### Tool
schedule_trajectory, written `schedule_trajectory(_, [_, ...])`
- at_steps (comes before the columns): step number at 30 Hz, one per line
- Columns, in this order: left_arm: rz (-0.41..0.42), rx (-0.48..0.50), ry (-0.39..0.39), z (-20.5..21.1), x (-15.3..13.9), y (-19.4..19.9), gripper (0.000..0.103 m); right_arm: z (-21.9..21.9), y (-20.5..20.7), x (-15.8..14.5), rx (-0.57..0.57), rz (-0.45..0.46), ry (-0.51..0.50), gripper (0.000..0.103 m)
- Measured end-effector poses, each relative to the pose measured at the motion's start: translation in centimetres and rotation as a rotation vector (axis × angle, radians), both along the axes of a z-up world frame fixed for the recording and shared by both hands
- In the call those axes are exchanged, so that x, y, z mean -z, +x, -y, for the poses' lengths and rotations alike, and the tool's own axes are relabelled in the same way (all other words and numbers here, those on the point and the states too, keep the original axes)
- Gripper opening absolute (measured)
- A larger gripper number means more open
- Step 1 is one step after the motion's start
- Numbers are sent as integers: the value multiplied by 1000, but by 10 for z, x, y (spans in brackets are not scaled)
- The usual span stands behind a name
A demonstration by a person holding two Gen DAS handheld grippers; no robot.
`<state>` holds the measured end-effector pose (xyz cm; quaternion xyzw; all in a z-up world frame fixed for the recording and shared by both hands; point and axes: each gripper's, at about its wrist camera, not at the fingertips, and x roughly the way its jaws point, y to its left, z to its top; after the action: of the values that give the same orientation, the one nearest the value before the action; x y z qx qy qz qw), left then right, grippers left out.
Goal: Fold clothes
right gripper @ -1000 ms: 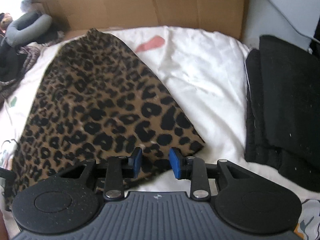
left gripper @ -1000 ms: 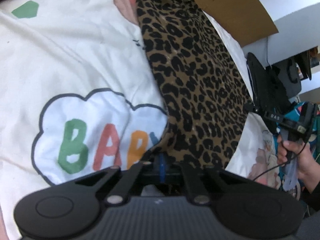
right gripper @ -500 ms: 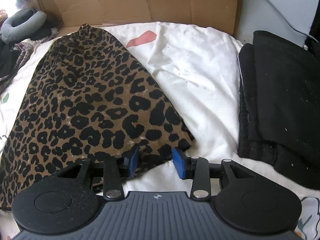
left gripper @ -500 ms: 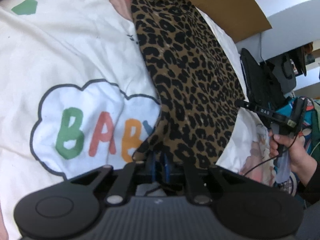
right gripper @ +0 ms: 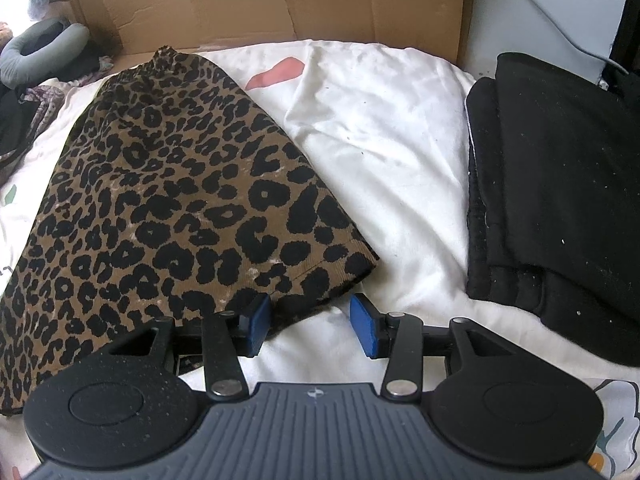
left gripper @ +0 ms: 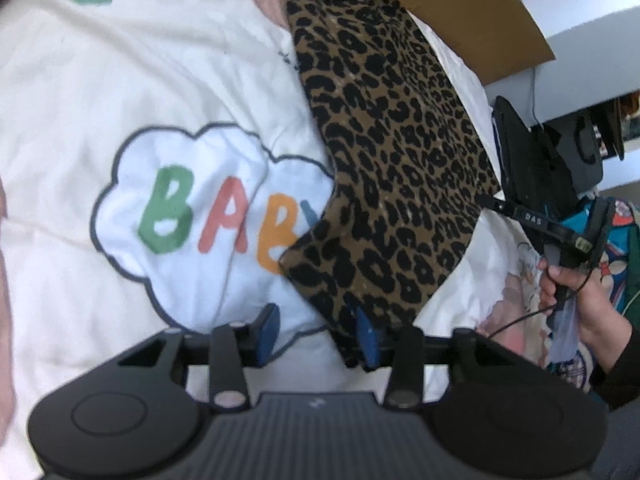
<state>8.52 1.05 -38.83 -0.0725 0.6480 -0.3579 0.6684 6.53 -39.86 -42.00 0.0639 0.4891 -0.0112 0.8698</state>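
A leopard-print garment (right gripper: 172, 200) lies flat on a white bedsheet (right gripper: 380, 128); it also shows in the left wrist view (left gripper: 392, 152). My left gripper (left gripper: 318, 334) is open at the garment's near hem, its right pad touching the cloth edge. My right gripper (right gripper: 310, 320) is open at the garment's near right corner, which lies between the blue pads (right gripper: 256, 322). The right gripper also shows, held in a hand, in the left wrist view (left gripper: 560, 236).
A folded black garment stack (right gripper: 560, 184) lies to the right. A cardboard sheet (right gripper: 280, 4) stands along the bed's far edge. A grey neck pillow (right gripper: 40, 48) and dark clothes sit far left. The sheet has a "BABY" cloud print (left gripper: 192, 208).
Both grippers have opened and let go of the leopard garment's hem. The garment now lies flat on the sheet, and both grippers have drawn back slightly.
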Motion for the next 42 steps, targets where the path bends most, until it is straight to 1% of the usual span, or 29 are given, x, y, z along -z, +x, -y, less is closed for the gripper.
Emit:
schedule_trajectory(2, [-11, -4, 0, 3, 3, -2, 51, -1, -1, 0, 3, -2, -1, 51])
schedule_trajectory(4, [-15, -10, -4, 6, 5, -3, 55, -2, 1, 0, 16, -10, -6, 51])
schedule_trajectory(8, [-38, -52, -17, 5, 7, -2, 57, -6, 2, 0, 43, -18, -18, 52])
schedule_trajectory(11, [-59, -87, -28, 4, 7, -2, 56, -10, 1, 0, 33, -23, -40, 52])
schedule_trajectory(12, [-69, -101, -33, 2, 7, -2, 56, -10, 1, -1, 29, -30, -42, 52])
schedule_trajectory(16, [-106, -152, -56, -1, 9, -5, 45, -10, 2, -7, 25, -58, -51, 52])
schedule_trajectory(17, [-114, -162, -62, -2, 10, -6, 44, -10, 1, -10, 29, -54, -57, 51])
schedule_trajectory(18, [-119, -167, -68, -3, 11, -6, 41, -9, 1, -13, 34, -50, -63, 51])
schedule_trajectory(20, [-129, -175, -81, -4, 13, -7, 34, -9, -2, -19, 47, -30, -71, 51])
schedule_trajectory(22, [-139, -184, -93, -5, 15, -8, 25, -9, -5, -26, 51, -3, -59, 51])
schedule_trajectory(27, [-164, -204, -121, -8, 20, -11, 23, -19, -8, -36, 24, 24, -51, 51])
schedule_trajectory(33, [-174, -206, -141, -4, 23, -10, 28, -35, -9, -44, -12, 45, -33, 51])
schedule_trajectory(36, [-179, -207, -153, -2, 25, -10, 28, -48, -7, -49, -40, 56, -24, 51])
schedule_trajectory(40, [-187, -208, -173, -1, 25, -10, 24, -64, -5, -54, -89, 65, 4, 51])
schedule_trajectory(42, [-193, -212, -186, -4, 23, -9, 24, -72, -6, -56, -122, 68, 18, 51])
